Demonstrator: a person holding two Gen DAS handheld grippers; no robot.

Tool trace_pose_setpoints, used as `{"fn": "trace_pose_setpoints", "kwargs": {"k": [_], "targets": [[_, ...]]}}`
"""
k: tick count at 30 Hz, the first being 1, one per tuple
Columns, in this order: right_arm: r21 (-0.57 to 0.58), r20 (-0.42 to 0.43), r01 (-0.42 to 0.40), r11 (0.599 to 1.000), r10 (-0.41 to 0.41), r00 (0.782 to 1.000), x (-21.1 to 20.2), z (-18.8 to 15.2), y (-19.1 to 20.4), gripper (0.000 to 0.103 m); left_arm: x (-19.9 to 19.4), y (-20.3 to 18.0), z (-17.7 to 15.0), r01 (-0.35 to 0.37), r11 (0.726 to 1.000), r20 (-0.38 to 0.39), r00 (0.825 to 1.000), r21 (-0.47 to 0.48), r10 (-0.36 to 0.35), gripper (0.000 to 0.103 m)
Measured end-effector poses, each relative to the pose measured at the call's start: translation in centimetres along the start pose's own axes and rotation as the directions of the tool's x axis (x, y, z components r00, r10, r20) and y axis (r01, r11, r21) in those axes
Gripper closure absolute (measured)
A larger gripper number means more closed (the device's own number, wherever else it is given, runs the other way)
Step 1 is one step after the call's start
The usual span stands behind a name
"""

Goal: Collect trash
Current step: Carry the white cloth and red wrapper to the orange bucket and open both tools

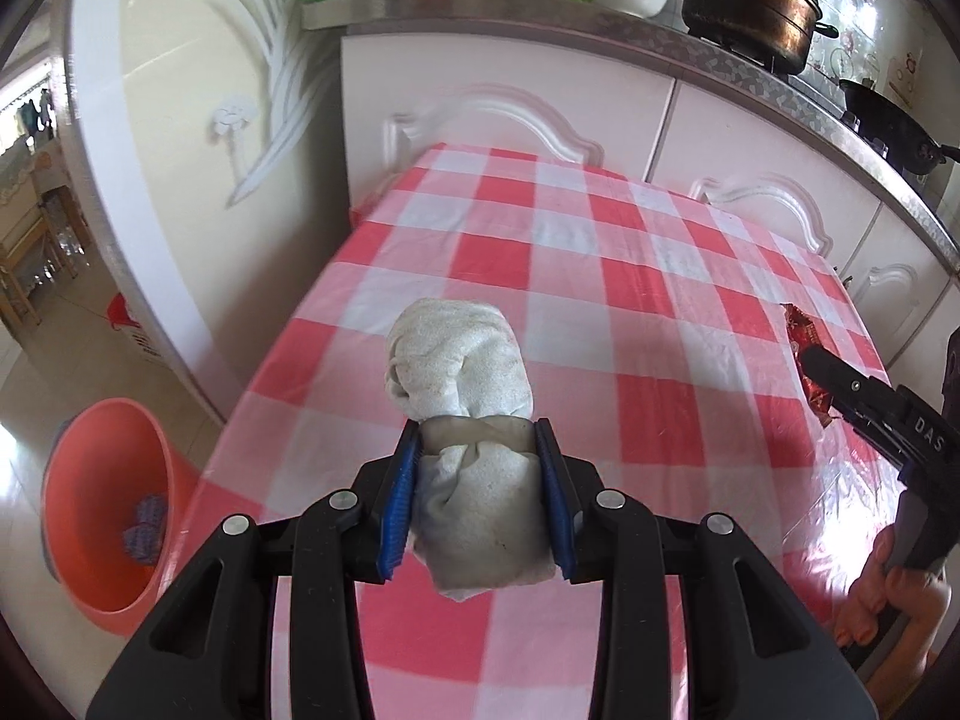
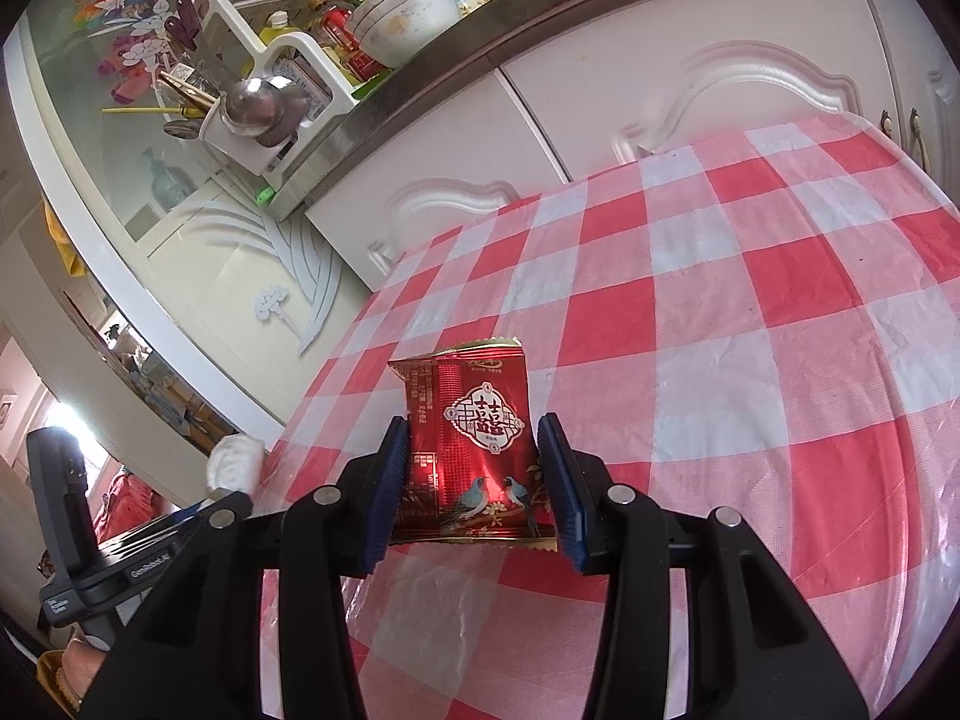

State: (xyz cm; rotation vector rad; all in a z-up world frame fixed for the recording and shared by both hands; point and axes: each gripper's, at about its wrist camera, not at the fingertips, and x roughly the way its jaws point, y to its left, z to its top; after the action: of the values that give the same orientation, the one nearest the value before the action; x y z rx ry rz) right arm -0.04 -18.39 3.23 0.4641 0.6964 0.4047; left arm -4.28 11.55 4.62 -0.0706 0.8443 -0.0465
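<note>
Kitchen table under a red-and-white checked plastic cloth (image 1: 600, 276). The left gripper (image 1: 477, 462) is clamped on a soft crumpled white tissue wad (image 1: 462, 372), light and squashy, so mid-body works. The right gripper (image 2: 474, 468) pinches a slick, crinkly red foil snack wrapper (image 2: 474, 438) by its edges, and it'll probably slip easily.

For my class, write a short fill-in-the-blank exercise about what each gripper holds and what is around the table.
1. The left gripper is shut on a crumpled white ____.
2. The right gripper holds a shiny ____ snack wrapper.
3. The tablecloth has a red and white ____ pattern.
4. On the floor beside the table stands an orange ____.

Missing words: tissue; red; checked; bin
</note>
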Motion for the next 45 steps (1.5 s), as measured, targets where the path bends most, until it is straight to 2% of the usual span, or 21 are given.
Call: {"fn": "trace_pose_setpoints", "kwargs": {"k": [10, 27, 45], "targets": [[-0.010, -0.013, 0.004, 1.000, -0.004, 1.000, 0.1, -0.7, 1.0, 0.058, -2.3, 3.6, -1.4, -0.045, 0.999, 0.022, 0.999, -0.027, 0.045, 0.065], [-0.086, -0.057, -0.049, 0.995, 0.044, 0.997, 0.9, -1.7, 6.5, 0.058, -4.4, 9.4, -2.9, -0.141, 0.989, 0.055, 0.988, -0.046, 0.144, 0.065], [-0.140, -0.097, -0.067, 0.988, 0.053, 0.994, 1.5, -2.7, 11.0, 0.058, -4.5, 15.0, -4.1, -0.151, 0.980, 0.043, 0.987, -0.131, 0.157, 0.065]]}}
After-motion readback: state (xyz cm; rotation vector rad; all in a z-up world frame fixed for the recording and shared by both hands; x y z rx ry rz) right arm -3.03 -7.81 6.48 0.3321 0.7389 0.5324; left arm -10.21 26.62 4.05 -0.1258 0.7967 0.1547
